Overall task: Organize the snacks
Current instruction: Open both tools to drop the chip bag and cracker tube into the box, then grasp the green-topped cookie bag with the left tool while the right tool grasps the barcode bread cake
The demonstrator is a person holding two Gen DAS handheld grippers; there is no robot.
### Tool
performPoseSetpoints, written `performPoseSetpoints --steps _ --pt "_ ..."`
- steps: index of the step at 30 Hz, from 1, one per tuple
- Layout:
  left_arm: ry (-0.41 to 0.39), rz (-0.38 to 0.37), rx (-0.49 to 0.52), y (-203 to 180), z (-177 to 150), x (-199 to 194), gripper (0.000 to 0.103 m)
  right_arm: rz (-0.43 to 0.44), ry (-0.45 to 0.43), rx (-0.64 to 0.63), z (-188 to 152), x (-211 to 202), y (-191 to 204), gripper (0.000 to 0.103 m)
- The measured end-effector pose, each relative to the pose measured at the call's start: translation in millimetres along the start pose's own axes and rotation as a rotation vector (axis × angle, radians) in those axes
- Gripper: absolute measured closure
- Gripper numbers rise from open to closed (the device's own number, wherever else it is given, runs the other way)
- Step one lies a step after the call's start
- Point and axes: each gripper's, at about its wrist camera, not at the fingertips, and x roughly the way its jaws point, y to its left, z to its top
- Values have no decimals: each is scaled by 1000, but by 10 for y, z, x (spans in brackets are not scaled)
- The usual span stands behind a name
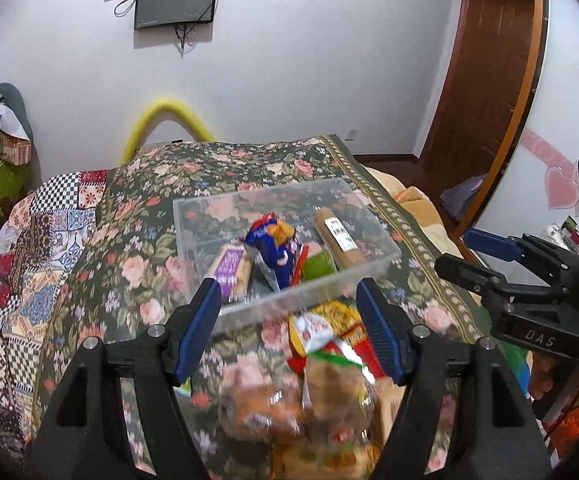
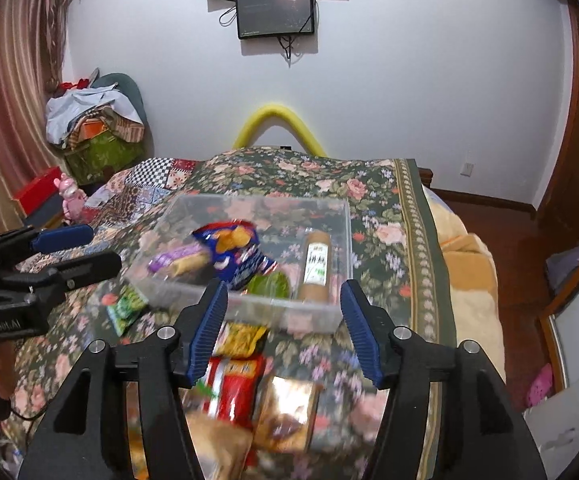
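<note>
Both grippers, left (image 1: 289,332) and right (image 2: 283,330), are hovering with jaws half-open, holding nothing; loose snacks (image 2: 237,376) are awaiting the bin (image 2: 339,248).

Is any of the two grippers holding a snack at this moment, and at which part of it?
Nothing is held. The left gripper and the right gripper both stand open and empty above the loose snack packets.

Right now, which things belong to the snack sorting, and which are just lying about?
Job: clear box; blue chip bag and brown tube inside it; red packet outside it.
Lying about: pink toy, yellow foam arch, clothes pile.
</note>
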Motion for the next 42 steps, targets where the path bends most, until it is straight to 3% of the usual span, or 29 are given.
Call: performPoseSetpoints --steps 9,20,29,34,42 --pt "42 5 10 -6 -488 -254 33 32 57 66 -411 -147 129 42" --pt "98 18 4 -40 -961 -269 33 49 172 43 -891 60 439 39" --pt "138 0 -6 -118 -1093 -108 33 80 257 83 -1101 347 455 38" --pt "136 -5 13 -191 -1070 -60 33 95 257 89 -1147 390 456 38" --pt "142 -25 19 -304 -975 98 33 110 232 80 -1183 192 370 50"
